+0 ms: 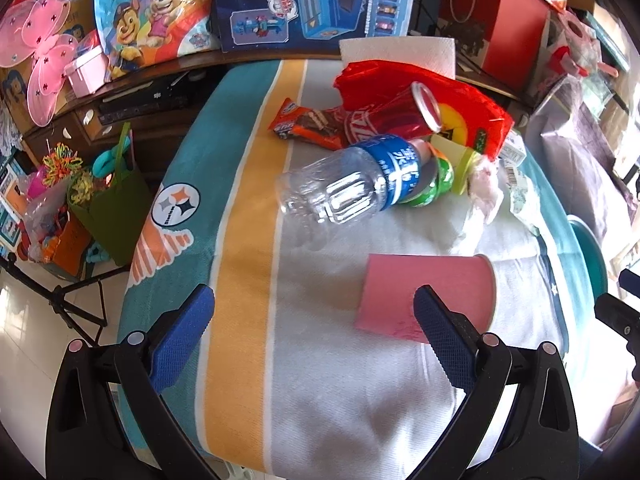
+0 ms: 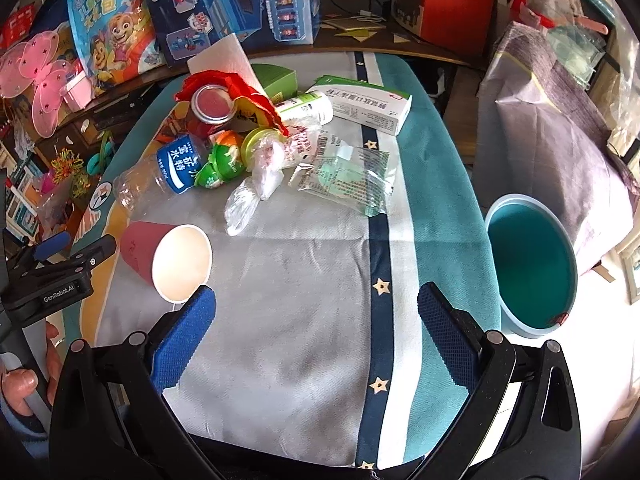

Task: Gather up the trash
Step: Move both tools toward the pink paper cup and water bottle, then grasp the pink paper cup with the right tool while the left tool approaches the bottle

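While both tools are hovering over the striped tablecloth (image 2: 304,280), neither is gripping anything. The left gripper (image 1: 314,308) is standing with its blue pads spread wide, the cloth showing between them. Its right pad (image 1: 440,324) is overlapping the base end of a pink paper cup (image 1: 424,292) in that view; whether it is touching cannot be told. The cup is lying on its side, its white mouth facing the right gripper (image 2: 316,308), whose fingers are likewise parted wide above bare cloth. The cup's rim is sitting just beside the right tool's left pad (image 2: 188,332).

Beyond the cup, the trash is lying in a loose heap toward the far end of the table. A clear plastic bottle (image 1: 340,184) with a blue label is lying on its side, touching green jelly cups (image 2: 222,164). Behind them, a red drinks can (image 1: 394,114) is resting tilted against a red crumpled bag (image 1: 452,108), with a brown snack wrapper (image 1: 308,124) to its left. Clear plastic wrappers (image 2: 344,180) and a white medicine box (image 2: 364,104) are lying further right.

A teal bucket (image 2: 532,264) is standing off the table's right edge, near the right gripper. A hand (image 2: 28,384) is holding the left tool's handle.
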Demonstrator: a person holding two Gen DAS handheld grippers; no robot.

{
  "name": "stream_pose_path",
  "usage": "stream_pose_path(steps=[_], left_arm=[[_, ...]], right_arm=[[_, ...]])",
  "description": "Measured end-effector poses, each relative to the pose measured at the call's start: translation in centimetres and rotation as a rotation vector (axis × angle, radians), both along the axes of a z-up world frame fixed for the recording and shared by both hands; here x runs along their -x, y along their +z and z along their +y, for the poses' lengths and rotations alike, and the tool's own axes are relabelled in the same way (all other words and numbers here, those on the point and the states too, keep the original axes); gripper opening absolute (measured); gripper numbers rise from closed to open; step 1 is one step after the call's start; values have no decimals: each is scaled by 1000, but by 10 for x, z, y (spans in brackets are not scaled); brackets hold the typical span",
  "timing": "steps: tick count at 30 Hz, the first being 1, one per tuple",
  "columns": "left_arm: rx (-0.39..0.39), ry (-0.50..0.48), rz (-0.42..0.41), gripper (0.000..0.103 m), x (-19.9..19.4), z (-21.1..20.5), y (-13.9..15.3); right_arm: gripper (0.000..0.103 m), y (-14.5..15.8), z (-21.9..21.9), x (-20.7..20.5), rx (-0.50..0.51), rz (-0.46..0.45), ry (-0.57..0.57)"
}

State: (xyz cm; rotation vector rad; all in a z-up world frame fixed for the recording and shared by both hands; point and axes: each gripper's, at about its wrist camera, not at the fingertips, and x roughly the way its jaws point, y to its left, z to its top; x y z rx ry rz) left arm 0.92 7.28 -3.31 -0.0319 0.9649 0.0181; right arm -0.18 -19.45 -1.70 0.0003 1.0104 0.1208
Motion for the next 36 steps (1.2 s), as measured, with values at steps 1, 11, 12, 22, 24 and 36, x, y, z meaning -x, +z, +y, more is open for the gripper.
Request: stream_pose_path(steps=[1, 11, 12, 22, 24, 36], left_arm=[[4, -1, 4, 99, -1, 5, -2], [-31, -38, 30, 99, 2, 39, -22], [-31, -37, 31, 99, 2, 43, -24], [-6, -73, 49, 99, -11, 77, -35], [0, -79, 60, 99, -18, 81, -36], [5, -112, 69, 99, -42, 79, -38]], right_arm=[[97, 0, 5, -1, 1, 2, 16], [97, 4, 88, -23, 40, 30, 294], [96, 3, 98, -26, 57, 41, 340], [71, -31, 166, -61, 219, 227, 684], [71, -36, 175, -63, 242, 244, 719], [78, -35, 192, -76, 342, 272, 857]])
